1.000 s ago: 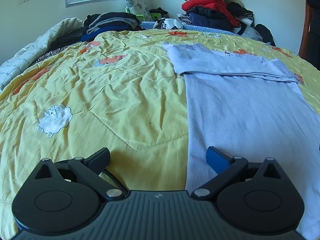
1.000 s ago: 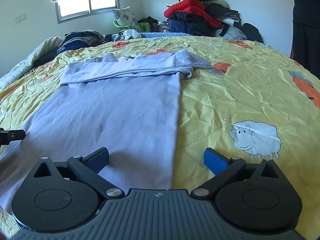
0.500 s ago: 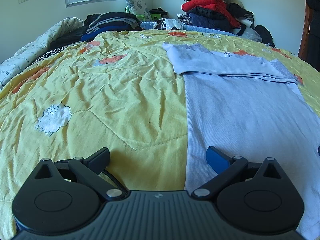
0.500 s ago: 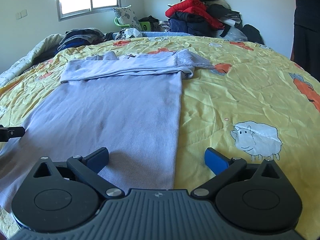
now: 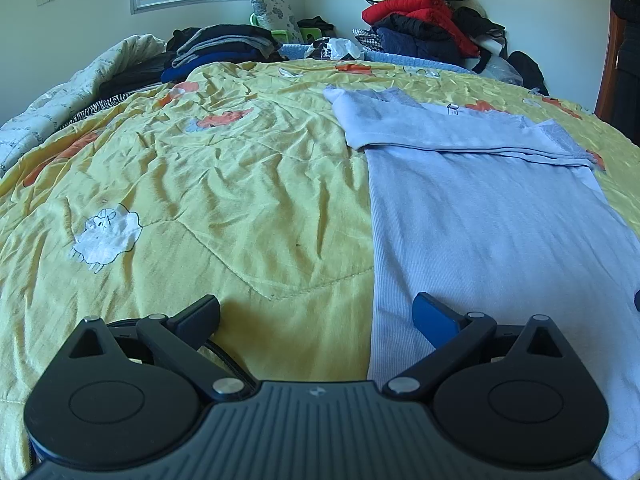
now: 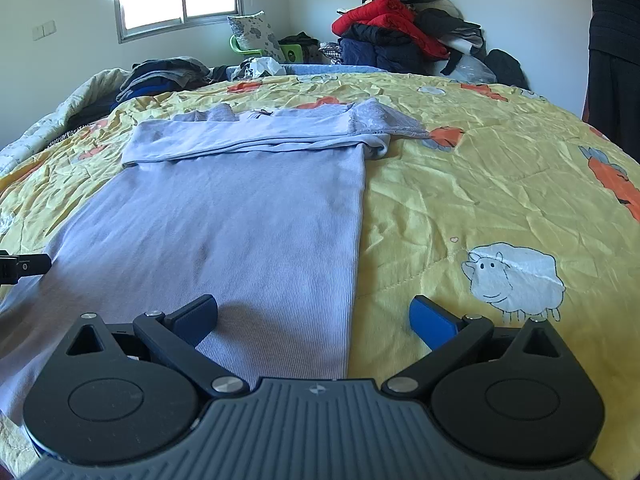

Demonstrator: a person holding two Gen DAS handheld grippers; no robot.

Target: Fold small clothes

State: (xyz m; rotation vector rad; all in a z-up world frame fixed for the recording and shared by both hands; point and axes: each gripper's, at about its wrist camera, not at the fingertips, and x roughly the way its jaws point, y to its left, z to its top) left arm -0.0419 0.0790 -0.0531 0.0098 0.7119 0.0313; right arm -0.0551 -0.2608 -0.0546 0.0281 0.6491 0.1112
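Note:
A pale lilac ribbed top [image 5: 492, 216] [image 6: 240, 216] lies flat on the yellow quilt [image 5: 208, 200], its sleeves folded across the far end. My left gripper [image 5: 316, 314] is open and straddles the garment's left edge near the hem, with one blue pad [image 5: 430, 314] over the cloth. My right gripper [image 6: 314, 314] is also open and straddles the right edge near the hem, its left pad [image 6: 198, 316] over the fabric. The left gripper's tip [image 6: 24, 266] shows at the left border of the right wrist view.
Folded dark clothes [image 5: 224, 46] sit at the far left of the bed, a heap of red and dark jackets [image 5: 424, 28] at the far right. A person in dark clothing [image 6: 612, 48] stands at the right edge. A rumpled pale blanket [image 5: 56, 92] lies along the left side.
Both grippers have crept slightly forward along the garment's edges. The cloth has not moved and both stay open.

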